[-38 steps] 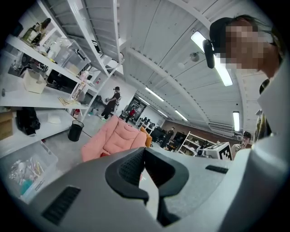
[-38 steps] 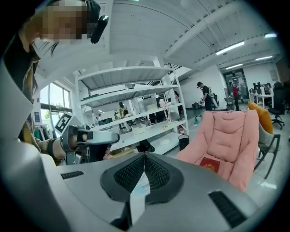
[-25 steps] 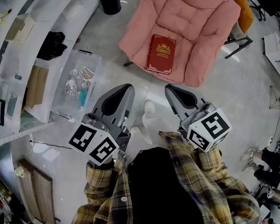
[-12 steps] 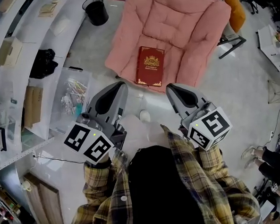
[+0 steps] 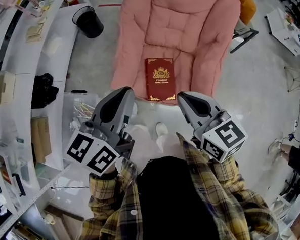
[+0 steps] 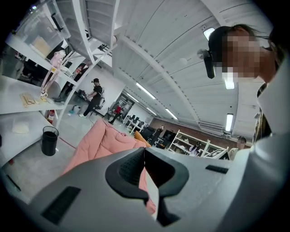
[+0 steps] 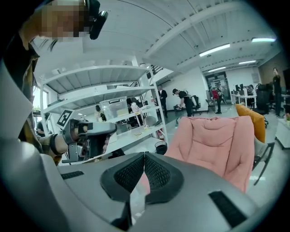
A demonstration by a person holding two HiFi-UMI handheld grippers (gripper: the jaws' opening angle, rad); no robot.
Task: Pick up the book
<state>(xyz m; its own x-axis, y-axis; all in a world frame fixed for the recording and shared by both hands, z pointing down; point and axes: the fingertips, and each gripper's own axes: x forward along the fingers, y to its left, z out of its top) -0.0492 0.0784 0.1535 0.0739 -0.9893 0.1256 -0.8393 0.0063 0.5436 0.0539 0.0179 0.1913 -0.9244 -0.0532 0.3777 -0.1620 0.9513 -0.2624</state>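
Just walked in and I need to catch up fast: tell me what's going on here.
A person in a yellow plaid shirt holds a grey claw in each hand, facing a pink cushioned lounge chair. A red hardcover book with a gold emblem lies flat at the front of the chair's seat, untouched. The left claw and the right claw are both shut and empty, held side by side short of the book. The pick-up has not begun.

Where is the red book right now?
In the head view, the red book lies flat on the front edge of the pink armchair seat, centre frame, just beyond and between the left gripper and right gripper.
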